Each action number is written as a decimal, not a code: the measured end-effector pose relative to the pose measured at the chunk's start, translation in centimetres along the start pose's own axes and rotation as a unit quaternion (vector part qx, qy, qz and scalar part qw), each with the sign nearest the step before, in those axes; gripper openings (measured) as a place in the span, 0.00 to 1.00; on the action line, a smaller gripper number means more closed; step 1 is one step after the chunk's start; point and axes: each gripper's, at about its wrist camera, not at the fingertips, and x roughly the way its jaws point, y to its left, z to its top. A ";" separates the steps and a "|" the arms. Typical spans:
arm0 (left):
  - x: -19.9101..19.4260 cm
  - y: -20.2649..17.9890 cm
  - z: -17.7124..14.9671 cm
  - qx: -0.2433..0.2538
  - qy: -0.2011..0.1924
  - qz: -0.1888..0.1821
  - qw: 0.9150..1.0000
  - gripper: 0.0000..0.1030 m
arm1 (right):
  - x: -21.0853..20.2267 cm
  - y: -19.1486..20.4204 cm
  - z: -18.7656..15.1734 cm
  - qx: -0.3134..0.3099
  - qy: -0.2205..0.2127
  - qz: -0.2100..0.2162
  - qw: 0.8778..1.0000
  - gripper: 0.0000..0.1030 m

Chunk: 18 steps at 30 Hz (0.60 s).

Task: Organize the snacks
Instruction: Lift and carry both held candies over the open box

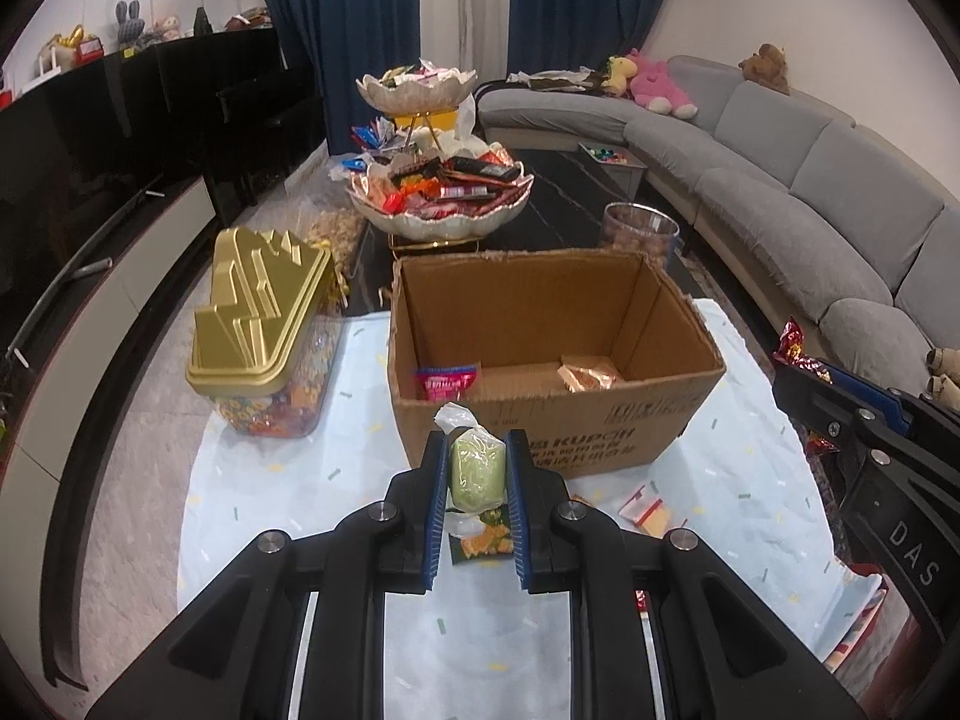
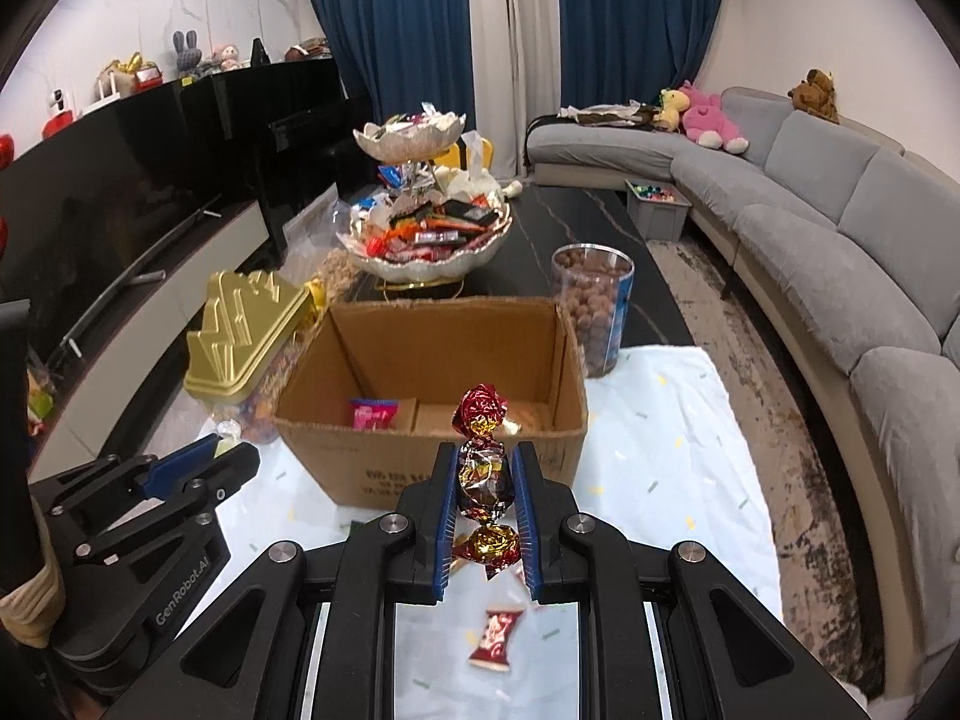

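An open cardboard box (image 1: 558, 420) (image 2: 432, 450) stands on a pale cloth; inside lie a pink packet (image 1: 447, 381) (image 2: 373, 414) and a gold packet (image 1: 585, 375). My left gripper (image 1: 477, 450) is shut on a green snack in clear wrap (image 1: 477, 471), just in front of the box's near wall. My right gripper (image 2: 486, 462) is shut on a red-and-gold foil candy (image 2: 483, 480), also in front of the box. The right gripper shows at the right edge of the left wrist view (image 1: 852, 414); the left gripper shows at the left of the right wrist view (image 2: 198, 462).
A gold-lidded jar of sweets (image 1: 258, 324) (image 2: 240, 324) stands left of the box. A tiered snack bowl (image 1: 441, 192) (image 2: 429, 234) and a clear tub of brown balls (image 2: 591, 306) stand behind. Loose wrapped snacks (image 2: 495, 639) (image 1: 645, 510) lie on the cloth. A grey sofa (image 2: 840, 240) runs right.
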 end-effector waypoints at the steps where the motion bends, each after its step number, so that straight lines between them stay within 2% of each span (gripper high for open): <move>1: 0.0 0.0 0.3 0.001 -0.001 0.000 1.000 0.19 | 0.0 0.0 0.2 -0.001 -0.002 0.000 1.000 0.19; 18: 2.2 0.3 4.3 -0.002 -0.007 0.005 1.000 0.19 | 2.2 -0.4 4.2 -0.009 -0.019 -0.005 1.000 0.19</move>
